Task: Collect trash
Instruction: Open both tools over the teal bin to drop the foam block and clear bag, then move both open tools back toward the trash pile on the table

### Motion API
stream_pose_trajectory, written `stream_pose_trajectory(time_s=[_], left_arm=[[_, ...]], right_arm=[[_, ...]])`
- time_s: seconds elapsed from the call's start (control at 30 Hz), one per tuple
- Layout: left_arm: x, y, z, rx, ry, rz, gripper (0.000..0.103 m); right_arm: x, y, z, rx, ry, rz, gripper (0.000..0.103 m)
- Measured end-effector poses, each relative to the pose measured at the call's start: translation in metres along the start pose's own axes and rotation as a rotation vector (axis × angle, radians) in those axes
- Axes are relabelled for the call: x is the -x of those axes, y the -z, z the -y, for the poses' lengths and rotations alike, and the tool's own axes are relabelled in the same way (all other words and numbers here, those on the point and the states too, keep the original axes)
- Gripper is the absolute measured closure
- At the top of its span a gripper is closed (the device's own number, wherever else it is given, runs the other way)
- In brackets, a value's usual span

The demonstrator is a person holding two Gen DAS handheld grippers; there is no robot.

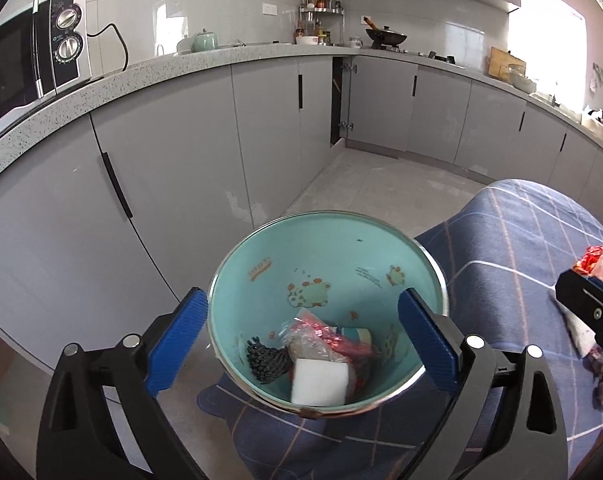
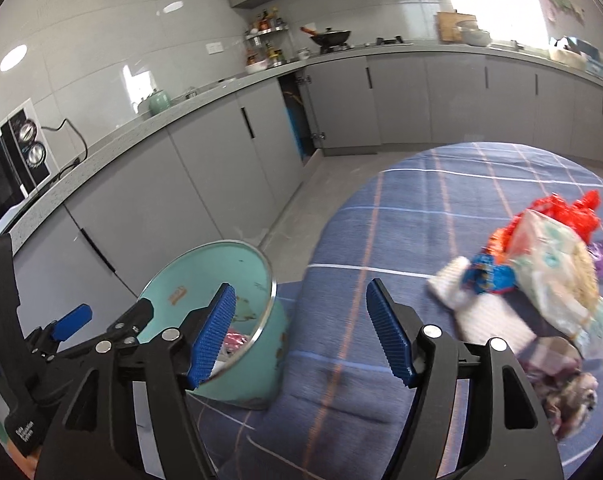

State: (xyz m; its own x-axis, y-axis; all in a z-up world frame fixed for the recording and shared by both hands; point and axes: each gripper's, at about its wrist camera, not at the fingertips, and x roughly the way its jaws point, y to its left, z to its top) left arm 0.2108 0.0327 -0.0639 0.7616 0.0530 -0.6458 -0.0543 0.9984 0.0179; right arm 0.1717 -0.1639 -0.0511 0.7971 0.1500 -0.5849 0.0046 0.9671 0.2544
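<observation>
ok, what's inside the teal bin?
In the bin: a white block, a black mesh wad, and a clear wrapper with pink bits. Anything beneath them is covered.

Bin [image 1: 329,276] sits at the table's [image 1: 513,232] left edge, sponge block [image 1: 320,387] and wrappers [image 1: 321,332] lying inside it. Trash pile [image 2: 541,280] lies on the table, right of the bin. Kitchen cabinets [image 1: 173,152] stand behind.

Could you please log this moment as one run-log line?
left tool: open, empty, over bin | right tool: open, empty | bin: holds white block, wrappers | trash pile: on blue cloth
</observation>
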Motion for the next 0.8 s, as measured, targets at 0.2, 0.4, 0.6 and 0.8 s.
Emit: stream_pose_trajectory(time_s=[0.2,0.4,0.6,0.8], left_arm=[[0.013,0.003,0.026,-0.037,0.031,0.003,0.006],[0.024,0.005,0.051,-0.083,0.048,0.010,0.005],[0.033,0.008,0.074,-0.118,0.070,0.018,0.005],[0.038,0.015,0.098,-0.161,0.099,0.017,0.005]], right_arm=[[0.023,0.004,0.023,-0.009,0.037,0.020,0.033],[0.041,0.007,0.045,-0.038,0.073,0.045,0.027],[0.056,0.011,0.065,-0.058,0.113,0.064,0.026],[0.070,0.016,0.085,-0.080,0.145,0.079,0.026]])
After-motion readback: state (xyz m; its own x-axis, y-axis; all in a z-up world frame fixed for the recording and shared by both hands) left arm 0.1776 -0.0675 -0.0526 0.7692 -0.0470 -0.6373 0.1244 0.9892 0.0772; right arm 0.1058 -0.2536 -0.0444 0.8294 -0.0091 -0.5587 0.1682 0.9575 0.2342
